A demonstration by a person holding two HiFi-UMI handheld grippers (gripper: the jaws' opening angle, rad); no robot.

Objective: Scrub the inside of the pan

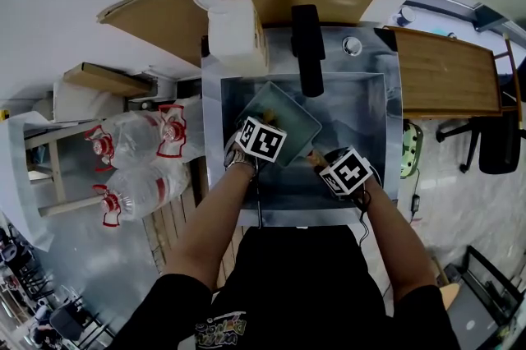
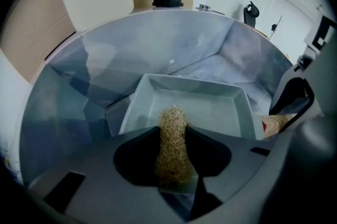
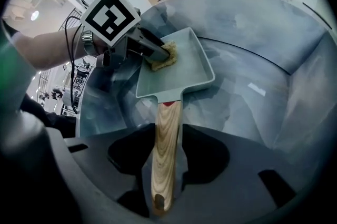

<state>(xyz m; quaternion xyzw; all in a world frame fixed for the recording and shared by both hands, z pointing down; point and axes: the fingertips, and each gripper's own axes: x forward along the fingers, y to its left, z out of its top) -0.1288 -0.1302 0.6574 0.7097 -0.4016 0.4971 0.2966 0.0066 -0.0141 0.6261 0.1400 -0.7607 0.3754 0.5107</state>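
Observation:
A grey-green rectangular pan (image 1: 289,120) lies tilted in the steel sink (image 1: 366,106). My left gripper (image 1: 271,129) reaches into the pan, shut on a tan fibrous scrubber (image 2: 172,146) whose tip rests on the pan's floor (image 2: 216,107) near its side wall. In the right gripper view the scrubber (image 3: 164,56) sits at the pan's (image 3: 181,68) left wall, under the left gripper (image 3: 141,44). My right gripper (image 3: 167,136) is shut on the pan's wooden handle (image 3: 166,149), which runs straight back between the jaws. The handle's end (image 2: 275,124) and the right gripper (image 2: 297,99) show in the left gripper view.
A black faucet (image 1: 308,48) hangs over the sink's back edge, with a white jug (image 1: 236,32) beside it on the left. A wooden counter (image 1: 448,69) lies to the right. Large water bottles (image 1: 136,168) lie on the floor at the left.

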